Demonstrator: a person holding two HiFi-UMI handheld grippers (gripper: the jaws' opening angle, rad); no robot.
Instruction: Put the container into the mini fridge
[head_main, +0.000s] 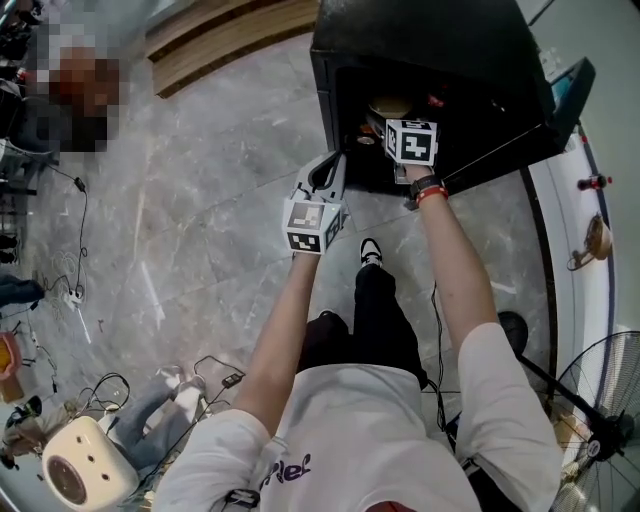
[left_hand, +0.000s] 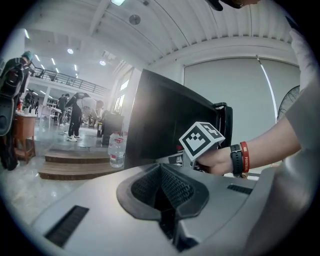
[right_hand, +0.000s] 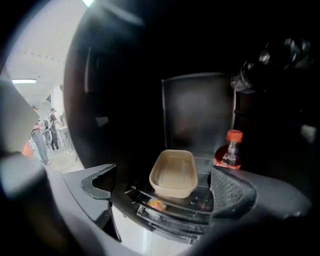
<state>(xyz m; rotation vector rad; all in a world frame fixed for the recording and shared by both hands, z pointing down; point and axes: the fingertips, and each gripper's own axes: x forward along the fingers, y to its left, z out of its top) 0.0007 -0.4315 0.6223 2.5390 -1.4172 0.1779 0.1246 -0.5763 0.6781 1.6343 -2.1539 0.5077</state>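
The left gripper (left_hand: 162, 192), jaws pressed together and holding nothing, hung outside the mini fridge (head_main: 420, 40). The right gripper (right_hand: 165, 200), jaws spread wide, faced the shelf (right_hand: 202, 201) where the container (right_hand: 173, 172) sat, a bottle (right_hand: 229, 150) to its right. Backing straight out would likely avoid nudging either. Counted: two grippers, one container, one bottle.

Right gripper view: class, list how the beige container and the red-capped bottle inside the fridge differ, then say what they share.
The container is beige, low, wide and open-topped; the bottle is dark, tall, narrow and capped in red. The container sits in the middle in full view; the bottle stands to its right, its base hidden. Both stand upright inside the mini fridge.
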